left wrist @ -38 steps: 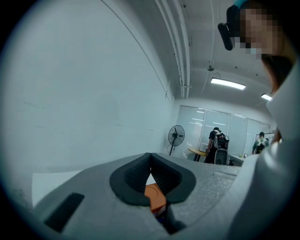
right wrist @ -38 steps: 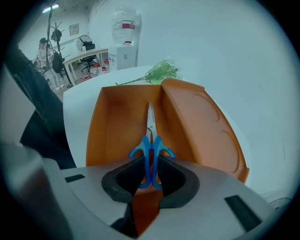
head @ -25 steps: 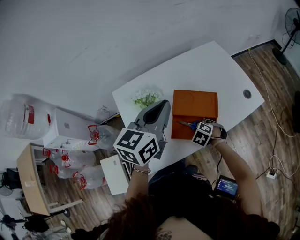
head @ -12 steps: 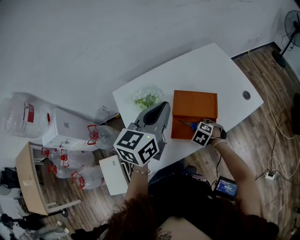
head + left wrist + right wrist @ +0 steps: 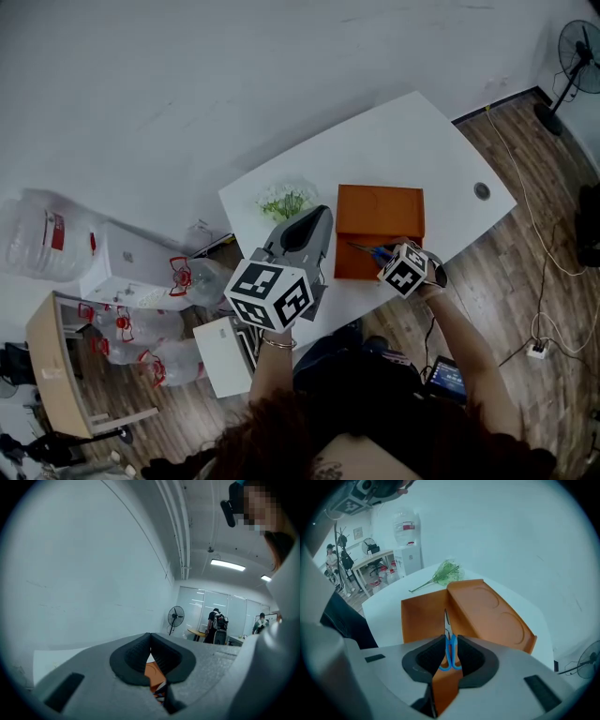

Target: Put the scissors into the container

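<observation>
While the right gripper [image 5: 449, 645] pinches the blue-handled scissors [image 5: 446, 627] at the handle end, I see the blades pointing out over the open half of the orange container [image 5: 490, 616]. Its near wall sits right under the jaws, and I can't tell if the scissors touch it. The left gripper [image 5: 307, 238] is pressed together on nothing, angled up just left of the container over the white table [image 5: 412, 141], near a green sprig [image 5: 285, 199].
</observation>
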`<action>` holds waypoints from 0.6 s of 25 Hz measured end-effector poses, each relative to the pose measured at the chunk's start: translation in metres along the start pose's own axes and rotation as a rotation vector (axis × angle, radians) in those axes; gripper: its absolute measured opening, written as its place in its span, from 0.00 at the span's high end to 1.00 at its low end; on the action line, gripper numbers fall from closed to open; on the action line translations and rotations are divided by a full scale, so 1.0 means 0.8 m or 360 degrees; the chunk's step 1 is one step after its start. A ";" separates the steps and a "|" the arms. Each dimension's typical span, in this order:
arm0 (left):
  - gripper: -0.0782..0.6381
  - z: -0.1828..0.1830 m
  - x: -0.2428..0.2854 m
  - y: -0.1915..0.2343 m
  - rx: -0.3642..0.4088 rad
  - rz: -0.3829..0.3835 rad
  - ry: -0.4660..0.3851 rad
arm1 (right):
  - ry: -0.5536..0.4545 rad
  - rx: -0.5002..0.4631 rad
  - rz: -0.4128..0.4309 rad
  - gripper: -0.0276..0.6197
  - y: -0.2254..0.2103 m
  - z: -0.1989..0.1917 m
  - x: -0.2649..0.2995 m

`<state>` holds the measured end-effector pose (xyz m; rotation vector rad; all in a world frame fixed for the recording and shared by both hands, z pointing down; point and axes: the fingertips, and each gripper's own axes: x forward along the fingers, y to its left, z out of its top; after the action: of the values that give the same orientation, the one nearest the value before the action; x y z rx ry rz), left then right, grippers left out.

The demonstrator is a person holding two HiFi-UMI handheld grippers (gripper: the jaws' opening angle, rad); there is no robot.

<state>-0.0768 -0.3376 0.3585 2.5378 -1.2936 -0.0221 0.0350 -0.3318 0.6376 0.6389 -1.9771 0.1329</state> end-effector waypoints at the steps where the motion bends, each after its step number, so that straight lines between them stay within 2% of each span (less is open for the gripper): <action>1: 0.87 0.001 -0.001 -0.001 0.0001 -0.0002 -0.0003 | -0.0023 0.0023 -0.0012 0.85 -0.001 0.003 -0.004; 8: 0.87 0.005 -0.004 -0.012 0.0022 -0.0005 -0.0024 | -0.0199 0.0118 -0.0157 0.89 -0.017 0.029 -0.046; 15: 0.87 0.009 -0.008 -0.022 0.0043 -0.0013 -0.0045 | -0.0447 0.0290 -0.0283 0.93 -0.028 0.060 -0.099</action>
<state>-0.0678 -0.3246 0.3463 2.5741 -1.3028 -0.0425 0.0350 -0.3380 0.5424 0.9936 -2.1805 0.1204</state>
